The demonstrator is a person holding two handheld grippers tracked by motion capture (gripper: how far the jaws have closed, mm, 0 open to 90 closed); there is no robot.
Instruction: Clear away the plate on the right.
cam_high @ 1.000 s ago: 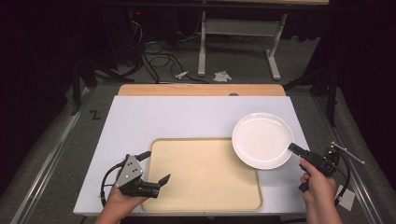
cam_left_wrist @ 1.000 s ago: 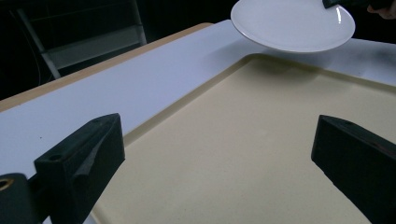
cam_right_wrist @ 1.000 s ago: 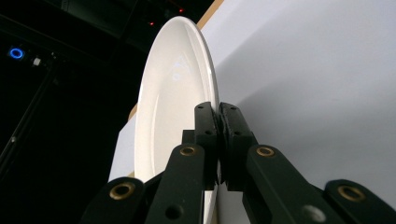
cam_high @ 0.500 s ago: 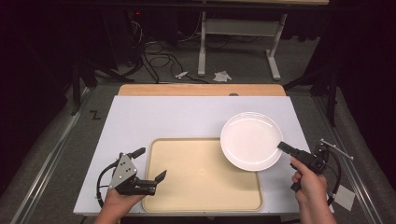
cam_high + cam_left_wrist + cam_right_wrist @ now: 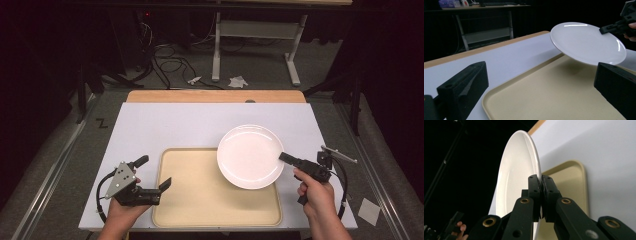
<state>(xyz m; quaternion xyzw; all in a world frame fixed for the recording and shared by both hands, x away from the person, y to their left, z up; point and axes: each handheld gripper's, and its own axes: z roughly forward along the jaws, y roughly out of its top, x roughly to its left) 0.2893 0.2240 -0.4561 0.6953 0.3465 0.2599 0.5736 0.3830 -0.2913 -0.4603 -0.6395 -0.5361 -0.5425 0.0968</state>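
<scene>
A white round plate [image 5: 250,156] hangs in the air over the right back corner of a beige tray [image 5: 215,192]. My right gripper [image 5: 284,157] is shut on the plate's right rim; in the right gripper view its two jaws pinch the rim of the plate [image 5: 516,177] edge-on. In the left gripper view the plate [image 5: 586,42] floats above the tray [image 5: 554,92], tilted, with the right gripper [image 5: 602,30] at its far edge. My left gripper [image 5: 152,172] stands open at the tray's left edge, nothing between its jaws, one jaw over the tray.
The tray lies on a white tabletop [image 5: 170,125] with a wooden strip [image 5: 215,96] along its far edge. Beyond the table are cables and a desk frame [image 5: 255,40] on the floor. A paper scrap [image 5: 371,211] lies right of the table.
My right gripper has carried the plate leftward, from over the white table to over the tray's right back corner. The left gripper has shifted slightly left.
</scene>
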